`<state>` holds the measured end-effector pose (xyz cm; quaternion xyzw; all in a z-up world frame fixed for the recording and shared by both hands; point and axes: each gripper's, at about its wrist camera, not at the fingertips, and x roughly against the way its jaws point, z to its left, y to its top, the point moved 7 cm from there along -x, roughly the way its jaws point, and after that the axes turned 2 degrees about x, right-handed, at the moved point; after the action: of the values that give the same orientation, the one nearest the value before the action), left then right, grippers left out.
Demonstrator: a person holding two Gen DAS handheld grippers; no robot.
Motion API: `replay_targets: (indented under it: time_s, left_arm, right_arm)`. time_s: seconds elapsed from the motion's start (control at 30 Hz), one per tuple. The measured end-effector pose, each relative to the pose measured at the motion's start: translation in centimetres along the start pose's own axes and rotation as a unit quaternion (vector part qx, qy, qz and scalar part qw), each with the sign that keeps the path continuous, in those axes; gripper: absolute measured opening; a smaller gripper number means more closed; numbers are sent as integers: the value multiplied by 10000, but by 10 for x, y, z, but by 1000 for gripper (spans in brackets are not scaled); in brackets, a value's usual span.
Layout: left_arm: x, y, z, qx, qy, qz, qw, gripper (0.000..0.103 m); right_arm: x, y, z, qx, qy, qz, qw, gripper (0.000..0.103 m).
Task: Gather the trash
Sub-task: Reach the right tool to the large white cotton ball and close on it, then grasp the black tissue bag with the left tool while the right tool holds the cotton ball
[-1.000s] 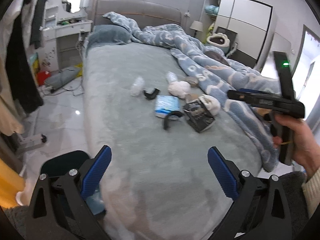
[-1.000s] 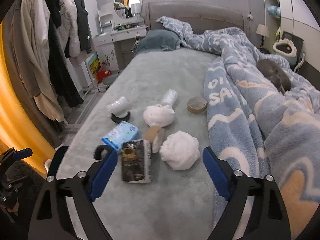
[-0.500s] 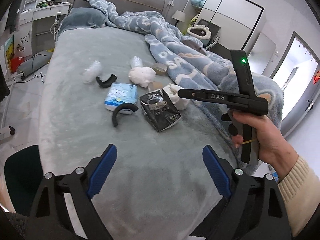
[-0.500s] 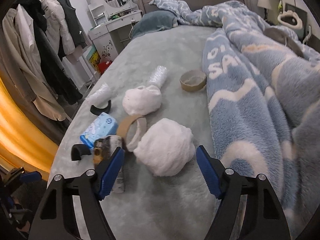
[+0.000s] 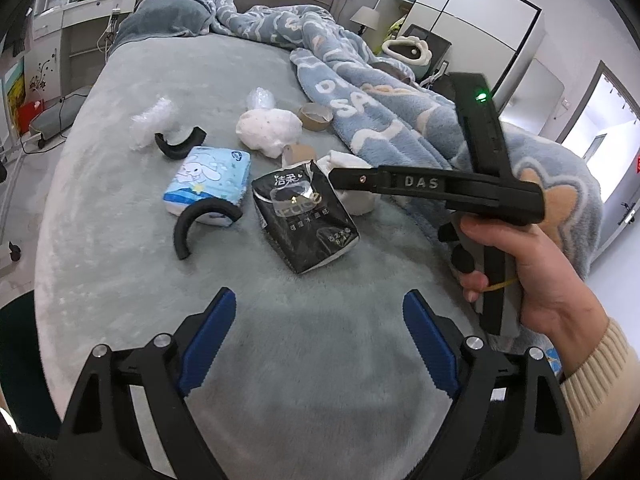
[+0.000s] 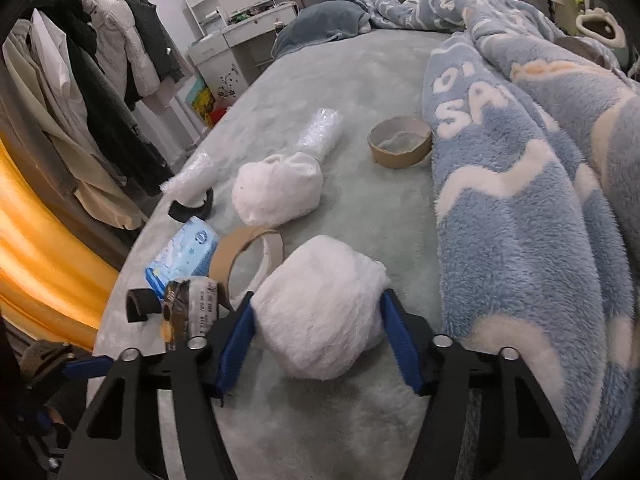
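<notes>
Right claw spread, white fluffy wad between fingers; left claw apart.

Home bedroom: bed, fleece blanket, hung coats, probably vanity.

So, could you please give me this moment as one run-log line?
stage: reach | right gripper: open, straddling white fluffy wad, not clamped | left gripper: open, empty, above grey-green bedspread | bagged: nothing seen
</notes>
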<state>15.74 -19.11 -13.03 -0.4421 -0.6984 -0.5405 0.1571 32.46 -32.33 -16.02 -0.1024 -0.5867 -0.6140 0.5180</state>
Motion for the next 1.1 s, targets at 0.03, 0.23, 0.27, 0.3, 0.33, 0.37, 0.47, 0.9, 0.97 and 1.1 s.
replay_targets:
  time_s: [0.03,0.23,0.27,0.3,0.33,0.37,0.47,0.9,0.97,1.1]
  left_arm:
    - [-4,1,0,1,34,21,10000,87]
    - [-23,11,-1,92,119,18,9999,87]
    - [-25,12,-1,88,138,10,9999,87]
    - [-29,15,-2,83,169,-6,9998,87]
    - [-31,17,-3,88,185,-22,9998,87]
    - [-34,19,-2,104,205,-39,9997,87]
    - [-43,23,0,197,308,-31,9993,87]
    - [-69,40,7,383,597,46,9975,76]
    - [-69,43,6,381,571,32,9976,70]
    - [-65,42,-1,298,339,61,9990,62]
  right_arm:
    - [2,0,0,7,23,-22,10000,56]
    - [12,0,2,183,-105,-156,9997,52]
    - [15,1,2,215,-142,-202,9995,52]
    - [16,2,1,235,-173,-233,9993,52]
    - [19,3,0,256,-216,-279,9990,52]
    - [22,4,0,276,-253,-323,9988,52]
    - [33,7,-2,307,-361,-493,9977,52]
    - [45,11,-2,424,-494,-774,9949,52]
    - [45,11,-2,429,-508,-794,9946,52]
    - [52,18,-3,343,-523,-928,9937,52]
